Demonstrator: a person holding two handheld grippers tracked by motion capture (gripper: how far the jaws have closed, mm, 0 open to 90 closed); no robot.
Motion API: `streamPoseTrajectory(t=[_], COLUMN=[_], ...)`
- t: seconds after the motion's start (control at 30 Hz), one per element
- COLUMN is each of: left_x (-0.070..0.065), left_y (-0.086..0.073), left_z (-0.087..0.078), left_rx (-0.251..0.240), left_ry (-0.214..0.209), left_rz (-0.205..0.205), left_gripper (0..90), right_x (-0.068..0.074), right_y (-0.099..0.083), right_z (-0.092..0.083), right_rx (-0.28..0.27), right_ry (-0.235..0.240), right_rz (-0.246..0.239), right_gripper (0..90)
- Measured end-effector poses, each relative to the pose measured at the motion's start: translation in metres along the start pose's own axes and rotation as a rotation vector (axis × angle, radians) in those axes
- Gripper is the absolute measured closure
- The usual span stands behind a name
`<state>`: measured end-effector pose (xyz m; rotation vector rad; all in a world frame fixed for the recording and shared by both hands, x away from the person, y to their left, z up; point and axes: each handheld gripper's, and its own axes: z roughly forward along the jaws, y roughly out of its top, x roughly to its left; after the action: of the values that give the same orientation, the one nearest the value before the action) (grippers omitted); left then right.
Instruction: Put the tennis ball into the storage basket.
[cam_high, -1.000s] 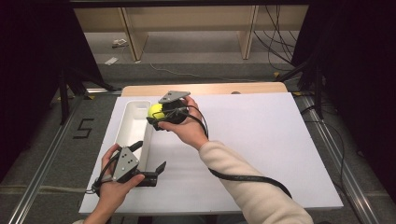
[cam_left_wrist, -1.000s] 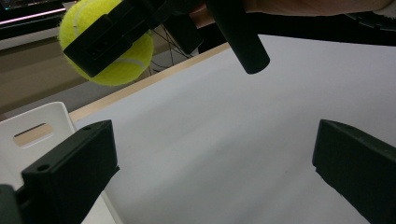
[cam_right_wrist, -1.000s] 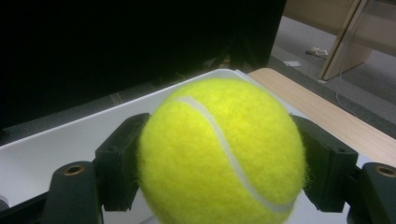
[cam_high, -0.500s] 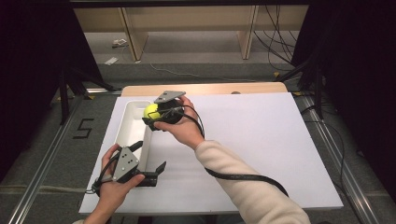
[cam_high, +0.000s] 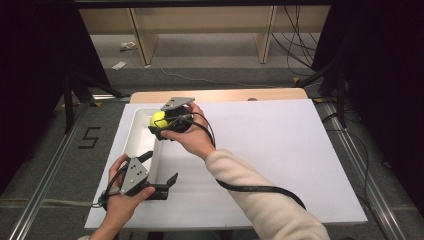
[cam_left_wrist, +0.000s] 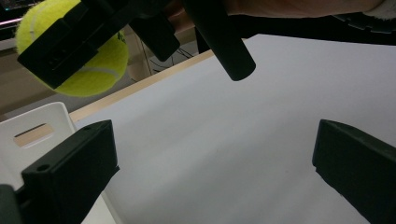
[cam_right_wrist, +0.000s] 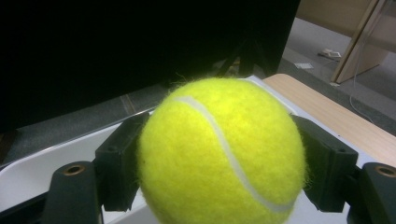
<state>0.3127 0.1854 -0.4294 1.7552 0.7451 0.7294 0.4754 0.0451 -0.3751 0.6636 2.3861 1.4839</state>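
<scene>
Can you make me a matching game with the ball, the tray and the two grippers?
Things:
1. tennis ball
2. white tray
3. left gripper
4. right gripper

States:
A. open, holding nothing, at the near end of the tray
B. yellow-green, squeezed between two black jaws
C. shut on the ball, held up above the tray
D. lying on the left side of the white table top

Pairs: 1-B, 2-D, 3-A, 4-C

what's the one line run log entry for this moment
right claw: shut on tennis ball | ball: held above white tray | left claw: open, holding nothing, by tray's near end
</scene>
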Motion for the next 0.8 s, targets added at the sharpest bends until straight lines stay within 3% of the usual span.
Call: streamPoseTrajectory(t=[0.8], left_x=[0.0004], left_y=[0.0003], left_z=[-0.0002], left_rx=[0.001], left_ry=[0.003], left_rz=[0.007], left_gripper=[0.0], right_x=[0.0059], right_y=[0.007], right_z=[0.0066], right_rx=[0.0], right_ry=[0.014], right_rz=[-0.008], right_gripper=[27.0])
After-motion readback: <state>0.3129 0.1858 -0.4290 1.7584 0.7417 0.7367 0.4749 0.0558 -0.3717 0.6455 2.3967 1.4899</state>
